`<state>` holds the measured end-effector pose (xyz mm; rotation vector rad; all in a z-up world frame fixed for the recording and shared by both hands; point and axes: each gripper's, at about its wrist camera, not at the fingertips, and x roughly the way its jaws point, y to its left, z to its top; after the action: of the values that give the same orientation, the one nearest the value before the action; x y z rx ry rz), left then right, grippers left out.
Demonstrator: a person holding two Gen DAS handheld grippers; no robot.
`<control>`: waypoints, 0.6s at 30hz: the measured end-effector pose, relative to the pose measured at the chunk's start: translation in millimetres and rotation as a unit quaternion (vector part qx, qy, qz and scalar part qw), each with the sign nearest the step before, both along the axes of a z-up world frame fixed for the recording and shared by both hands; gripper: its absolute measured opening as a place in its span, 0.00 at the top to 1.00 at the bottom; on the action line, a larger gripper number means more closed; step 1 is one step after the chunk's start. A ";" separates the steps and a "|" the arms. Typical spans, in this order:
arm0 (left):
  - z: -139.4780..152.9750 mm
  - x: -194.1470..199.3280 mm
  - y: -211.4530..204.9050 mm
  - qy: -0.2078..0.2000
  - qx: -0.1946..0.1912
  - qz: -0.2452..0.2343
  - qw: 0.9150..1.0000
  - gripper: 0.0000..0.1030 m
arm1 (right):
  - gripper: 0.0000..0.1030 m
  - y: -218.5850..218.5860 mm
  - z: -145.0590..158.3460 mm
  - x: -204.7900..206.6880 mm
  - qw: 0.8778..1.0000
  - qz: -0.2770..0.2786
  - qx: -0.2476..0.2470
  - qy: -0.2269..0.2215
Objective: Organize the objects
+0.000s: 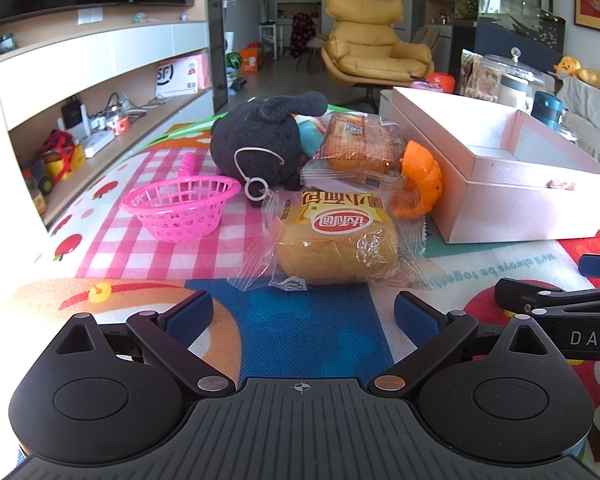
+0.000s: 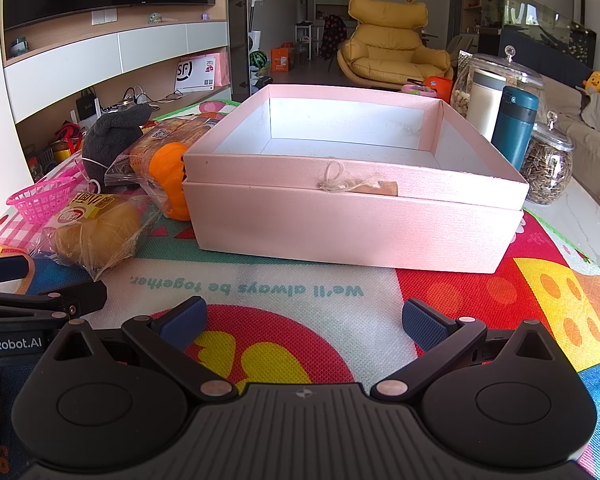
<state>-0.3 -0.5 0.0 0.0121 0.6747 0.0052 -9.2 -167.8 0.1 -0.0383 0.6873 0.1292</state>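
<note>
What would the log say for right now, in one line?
left tool open, empty | right tool open, empty | pink box empty | bread pack on mat

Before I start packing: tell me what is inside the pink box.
The pink box looks empty: the right wrist view shows bare white inner walls and floor. The strip of floor behind the near wall is hidden. A twine bow hangs on its front rim.
</note>
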 end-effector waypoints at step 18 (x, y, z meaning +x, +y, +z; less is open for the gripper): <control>-0.1 -0.2 0.3 0.000 0.002 0.000 1.000 0.02 | 0.00 2.3 0.2 -1.0 1.000 0.000 -0.002 0.000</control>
<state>-0.5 -0.2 -0.1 0.0159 0.6746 0.0069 -10.1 -165.5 0.3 -0.0419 0.6879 0.1285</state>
